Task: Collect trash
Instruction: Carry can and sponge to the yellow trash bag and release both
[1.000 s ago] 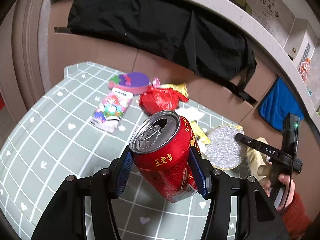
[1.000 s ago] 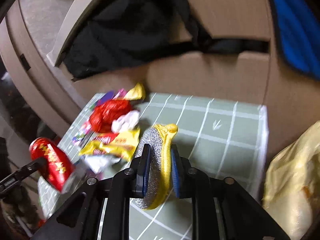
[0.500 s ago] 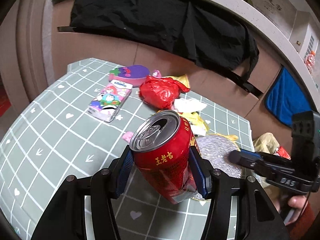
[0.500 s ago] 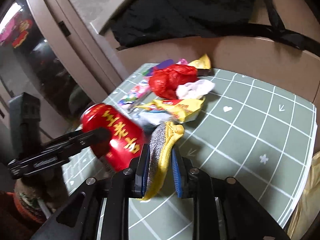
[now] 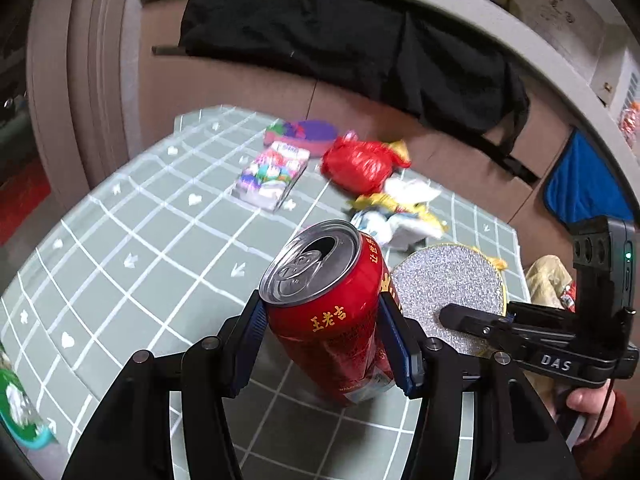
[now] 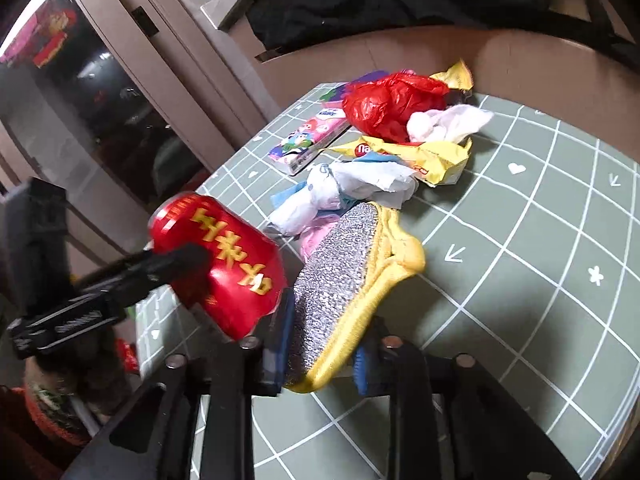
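Observation:
My left gripper is shut on a red drink can, opened at the top and tilted, held above the green checked tablecloth. My right gripper is shut on a round silver scouring pad with a yellow rim, held on edge right beside the can. In the left wrist view the pad shows just right of the can. Beyond them lies a trash pile: a red plastic bag, white tissue, a yellow wrapper and a white-blue wrapper.
A colourful tissue pack and a purple item lie at the table's far side. A black garment and a blue cloth hang on the brown bench behind. A yellowish bag sits past the right table edge.
The right gripper has swung left with the pad, ending close beside the can. The left gripper has shifted across the table, still holding the can.

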### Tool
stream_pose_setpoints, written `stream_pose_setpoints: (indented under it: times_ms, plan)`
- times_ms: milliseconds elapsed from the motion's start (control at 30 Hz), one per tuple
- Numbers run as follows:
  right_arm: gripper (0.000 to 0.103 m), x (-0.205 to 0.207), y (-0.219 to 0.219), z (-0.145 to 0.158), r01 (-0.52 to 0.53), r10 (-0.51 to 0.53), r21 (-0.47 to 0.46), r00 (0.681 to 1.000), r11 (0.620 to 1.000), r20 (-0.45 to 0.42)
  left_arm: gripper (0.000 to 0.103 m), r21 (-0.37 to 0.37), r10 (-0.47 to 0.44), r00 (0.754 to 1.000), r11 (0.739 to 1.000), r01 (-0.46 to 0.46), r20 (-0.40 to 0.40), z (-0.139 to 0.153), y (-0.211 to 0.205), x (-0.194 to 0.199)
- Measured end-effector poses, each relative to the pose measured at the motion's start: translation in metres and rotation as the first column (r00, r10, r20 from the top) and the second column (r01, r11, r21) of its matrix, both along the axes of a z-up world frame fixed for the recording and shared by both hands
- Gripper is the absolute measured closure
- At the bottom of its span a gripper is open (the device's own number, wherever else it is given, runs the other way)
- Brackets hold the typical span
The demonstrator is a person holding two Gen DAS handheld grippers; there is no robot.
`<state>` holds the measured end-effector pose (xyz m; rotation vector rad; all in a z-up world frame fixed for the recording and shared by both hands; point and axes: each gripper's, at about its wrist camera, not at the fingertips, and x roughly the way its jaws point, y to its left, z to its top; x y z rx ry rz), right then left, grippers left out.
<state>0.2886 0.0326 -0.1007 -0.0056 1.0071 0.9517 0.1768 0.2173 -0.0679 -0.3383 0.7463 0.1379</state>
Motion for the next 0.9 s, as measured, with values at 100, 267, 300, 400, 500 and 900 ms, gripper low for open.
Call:
stream_pose_setpoints:
  times_ms: [100,267,300,400,500,900]
  plan:
    - [0.089,-0.006,-0.009,0.02,0.049,-0.044,-0.039,0.994,0.998,0.103,0.047,0.024,-0.007,0.999,1.0,0.006,0.046,0.017,-0.006,0.001]
    - [0.089,-0.01,-0.055,0.071,0.138,-0.137,0.014,0.961,0.99,0.24,0.047,0.069,-0.058,0.988,0.996,0.048,0.141,0.053,-0.03,0.013]
    - [0.089,-0.011,-0.065,0.081,0.155,-0.157,0.028,0.953,0.988,0.261,0.047,0.09,-0.076,0.983,0.994,0.061,0.168,0.064,-0.041,0.017]
    - [0.089,-0.012,-0.095,0.106,0.201,-0.207,0.049,0.928,0.978,0.31,0.047,0.124,-0.131,0.967,0.987,0.106,0.219,0.087,-0.07,0.028]
    - [0.089,-0.017,-0.138,0.132,0.262,-0.272,0.078,0.89,0.962,0.365,0.047,0.146,-0.205,0.941,0.974,0.171,0.268,0.11,-0.11,0.037]
    - [0.089,-0.038,-0.296,0.169,0.523,-0.524,0.139,0.724,0.841,0.449,0.047,0.153,-0.455,0.85,0.89,0.429,0.265,0.121,-0.277,0.076]
